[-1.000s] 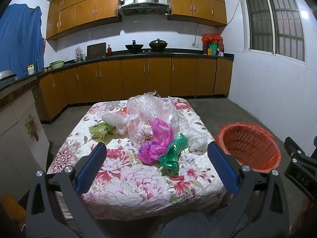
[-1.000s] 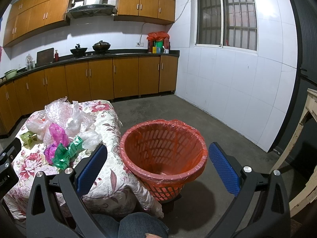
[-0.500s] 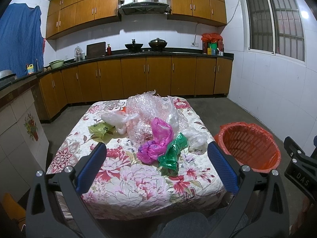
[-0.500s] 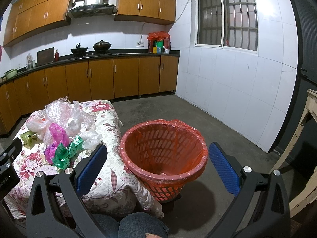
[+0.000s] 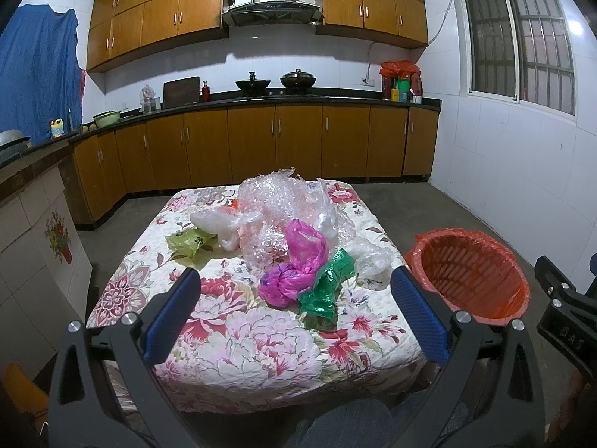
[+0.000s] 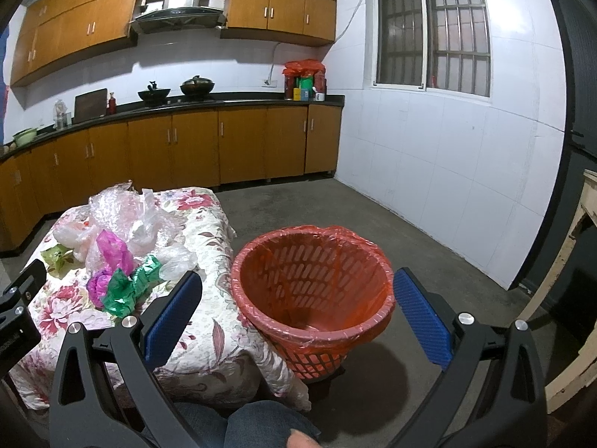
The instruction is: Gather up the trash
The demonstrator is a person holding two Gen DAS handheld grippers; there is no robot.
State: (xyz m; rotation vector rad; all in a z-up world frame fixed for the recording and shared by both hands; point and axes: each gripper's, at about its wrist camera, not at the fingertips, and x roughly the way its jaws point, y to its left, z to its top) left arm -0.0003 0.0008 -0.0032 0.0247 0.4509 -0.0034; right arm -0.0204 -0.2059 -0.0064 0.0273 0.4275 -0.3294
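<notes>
A pile of plastic trash lies on the floral-cloth table (image 5: 238, 328): clear bubble wrap (image 5: 276, 205), a pink bag (image 5: 294, 268), a green bag (image 5: 328, 287), a yellow-green bag (image 5: 190, 242) and white bags (image 5: 220, 224). The pile also shows in the right wrist view (image 6: 119, 254). An orange basket (image 6: 313, 291) lined with an orange bag stands on the floor right of the table, also in the left wrist view (image 5: 470, 272). My left gripper (image 5: 294, 313) is open and empty, short of the pile. My right gripper (image 6: 298, 313) is open and empty, before the basket.
Wooden kitchen cabinets (image 5: 276, 142) and a counter with pots run along the far wall. A white tiled wall (image 6: 447, 171) is on the right. A pale wooden piece (image 6: 571, 291) stands at far right. Bare concrete floor (image 6: 335, 209) lies beyond the basket. A knee (image 6: 261, 425) shows below.
</notes>
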